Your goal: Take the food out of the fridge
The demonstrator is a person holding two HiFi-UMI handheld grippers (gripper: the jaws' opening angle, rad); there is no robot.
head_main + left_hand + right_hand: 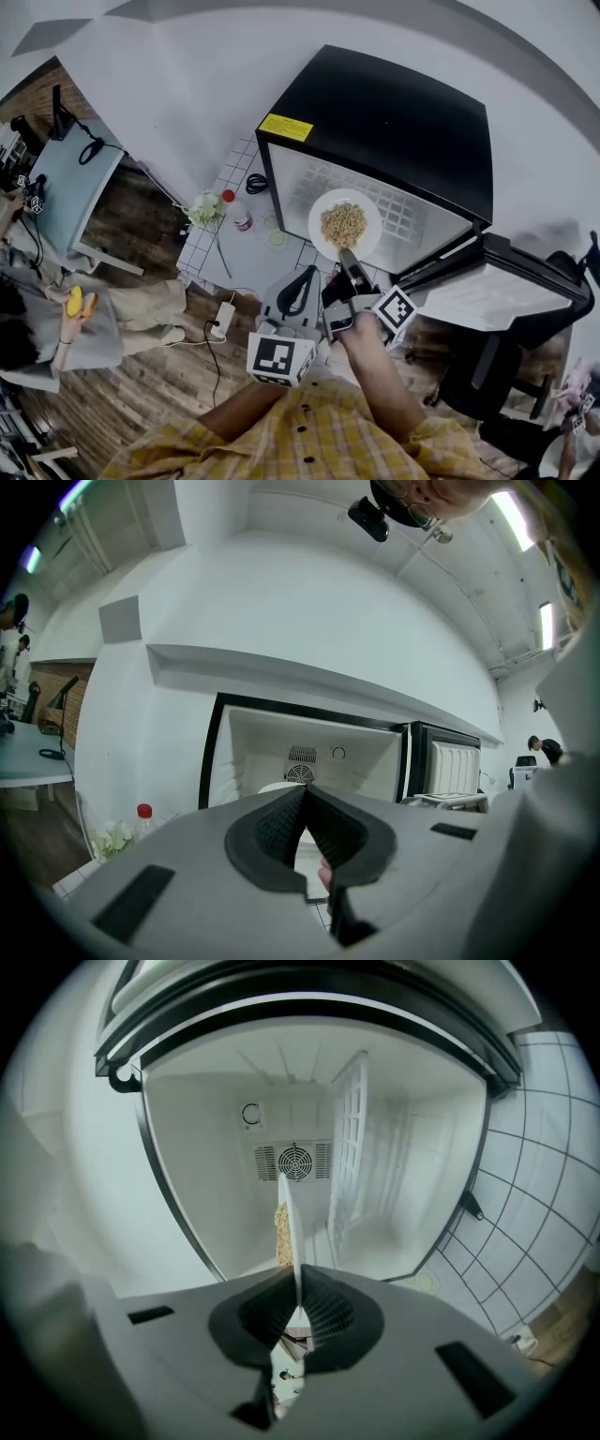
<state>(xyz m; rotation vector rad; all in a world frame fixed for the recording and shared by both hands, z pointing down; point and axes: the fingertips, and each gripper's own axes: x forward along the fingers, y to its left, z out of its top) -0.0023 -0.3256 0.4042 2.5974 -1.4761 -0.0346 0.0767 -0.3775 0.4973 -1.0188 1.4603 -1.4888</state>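
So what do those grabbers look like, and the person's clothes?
The left gripper and right gripper are pale grey with black ribbed pads; each carries a white cube of black square markers. The shirt is yellow checked, with dark buttons.

The head camera looks steeply down from above the person onto the open fridge (pixel 394 122) and tiled floor (pixel 246 246), with the left claw (pixel 302 274) and right claw (pixel 345 255) low in mid-frame. The left claw's camera sits back and faces level at the fridge's mouth under a wide stretch of white wall. The right claw's camera, turned on its side with the floor at its right edge, is near enough for the cavity to fill its frame. All 3 views share the white interior; the head and right claw views share the plate (pixel 344 225), and the 2 claw views share the round fan grille (pixel 299 773).
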